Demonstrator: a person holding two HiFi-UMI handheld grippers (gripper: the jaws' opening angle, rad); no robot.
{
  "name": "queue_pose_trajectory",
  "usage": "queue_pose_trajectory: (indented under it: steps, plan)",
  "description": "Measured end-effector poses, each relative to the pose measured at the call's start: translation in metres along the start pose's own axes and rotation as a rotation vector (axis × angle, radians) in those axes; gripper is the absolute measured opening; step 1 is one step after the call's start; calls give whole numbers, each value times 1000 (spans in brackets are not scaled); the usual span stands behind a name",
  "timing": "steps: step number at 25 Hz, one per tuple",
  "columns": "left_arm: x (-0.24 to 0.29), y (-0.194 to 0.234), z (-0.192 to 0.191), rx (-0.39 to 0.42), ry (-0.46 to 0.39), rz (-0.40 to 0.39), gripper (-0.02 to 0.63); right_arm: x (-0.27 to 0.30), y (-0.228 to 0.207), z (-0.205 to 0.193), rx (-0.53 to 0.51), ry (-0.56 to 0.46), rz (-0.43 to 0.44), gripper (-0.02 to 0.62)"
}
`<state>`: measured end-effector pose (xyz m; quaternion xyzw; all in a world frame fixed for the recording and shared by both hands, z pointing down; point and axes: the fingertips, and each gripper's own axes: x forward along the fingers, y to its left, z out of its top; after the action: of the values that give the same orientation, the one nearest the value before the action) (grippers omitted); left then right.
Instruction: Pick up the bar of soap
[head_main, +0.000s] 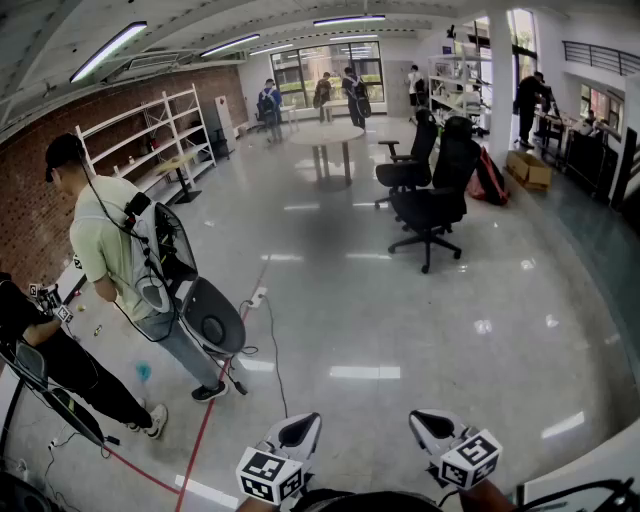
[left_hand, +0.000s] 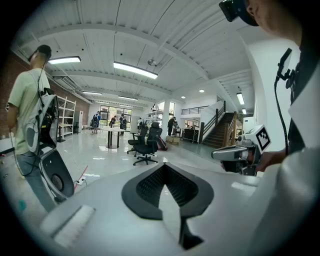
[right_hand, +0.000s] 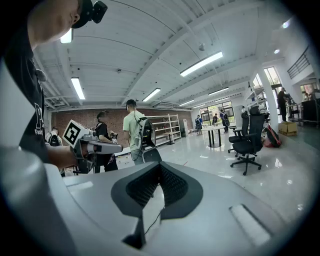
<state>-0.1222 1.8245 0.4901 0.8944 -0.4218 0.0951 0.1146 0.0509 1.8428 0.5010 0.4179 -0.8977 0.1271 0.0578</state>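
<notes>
In the head view, the left tongs (head_main: 300, 430) and the right tongs (head_main: 432, 425) sit at the bottom edge. Both are smooth pale grey plastic shells with black tips and black-and-white marker cubes. Beyond them spreads a glossy grey floor (head_main: 400, 300) crossed by a thin red line (head_main: 205, 420), with black mesh-backed office chairs (head_main: 430, 205), a round white table (head_main: 327, 135), white metal shelving (head_main: 150, 135) against a rough red brick wall (head_main: 30, 210), and a person in a pale green shirt (head_main: 105, 250).

In the left gripper view, the left tongs (left_hand: 162, 167) have ribbed black pads that meet at a point, closed on nothing.

In the right gripper view, the right tongs (right_hand: 160, 167) look the same, pressed together and empty.

No view shows the bar of soap.
</notes>
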Motion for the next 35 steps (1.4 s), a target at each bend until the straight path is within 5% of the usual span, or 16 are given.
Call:
queue_pose_trajectory:
  steps: [3, 8, 17, 35]
  plan:
    - [5, -1, 3, -1, -4, -4, 8, -1, -4, 2, 0, -5, -4, 5]
    - [10, 0, 6, -123, -27, -16, 8, -13, -12, 0, 14, -8, -21, 5]
    - [10, -5, 16, -30, -20, 10, 8, -15, -23, 1, 37, -32, -36, 5]
    - [32, 9, 7, -37, 29, -13, 8, 0, -40, -13, 89, 10, -62, 5]
